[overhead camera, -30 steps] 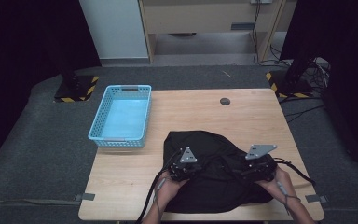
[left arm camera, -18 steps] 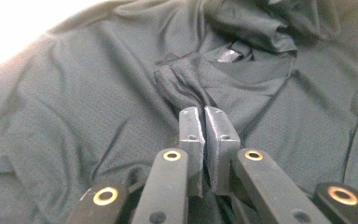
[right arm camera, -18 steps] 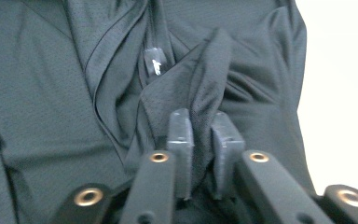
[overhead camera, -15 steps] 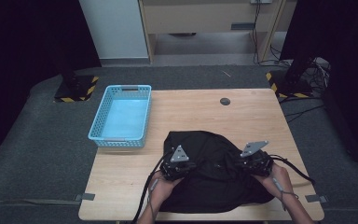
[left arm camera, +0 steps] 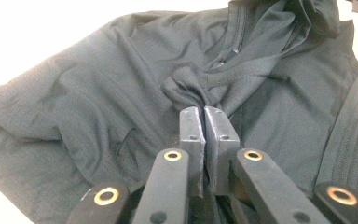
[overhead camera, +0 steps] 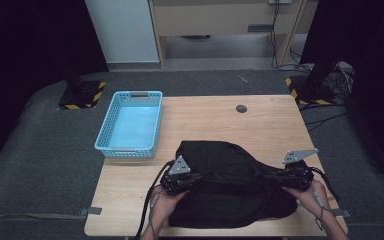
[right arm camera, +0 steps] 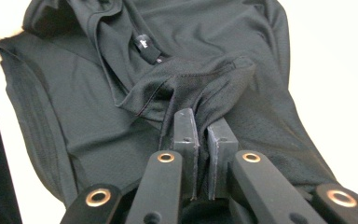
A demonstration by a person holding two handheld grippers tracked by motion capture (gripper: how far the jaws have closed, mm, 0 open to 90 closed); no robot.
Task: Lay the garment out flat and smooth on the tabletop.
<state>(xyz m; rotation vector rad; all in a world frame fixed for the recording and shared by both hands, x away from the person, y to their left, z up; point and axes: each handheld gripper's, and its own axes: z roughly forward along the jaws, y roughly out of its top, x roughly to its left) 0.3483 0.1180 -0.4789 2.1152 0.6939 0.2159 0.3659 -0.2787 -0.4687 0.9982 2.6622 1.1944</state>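
- Our left claw (left arm camera: 204,112) is clamped on a bunched fold of the black shirt (left arm camera: 121,93); in the left gripper view the cloth gathers into a knot right at the tips of the two jaws, which stand pressed together on it.
- In the high view the left claw (overhead camera: 192,179) sits at the shirt's left edge, held in our left hand (overhead camera: 166,202).
- Our right claw (right arm camera: 204,119) has just been closing and now pinches a hemmed edge of the shirt (right arm camera: 191,42); the mesh fabric runs down between the jaws.
- In the high view the right claw (overhead camera: 275,176) grips the shirt's right side, with our right hand (overhead camera: 312,195) behind it.
- Just beyond the right claw, the right gripper view shows the neck opening with a small black label (right arm camera: 144,46).
- The shirt (overhead camera: 230,185) lies crumpled on the near half of the desk (overhead camera: 205,120), stretched between the two claws.
- A blue basket (overhead camera: 130,125) stands on the desk's left side, near the shirt's far left corner but apart from it.
- A small dark round spot (overhead camera: 241,108) shows on the far part of the desk, well apart from the shirt.
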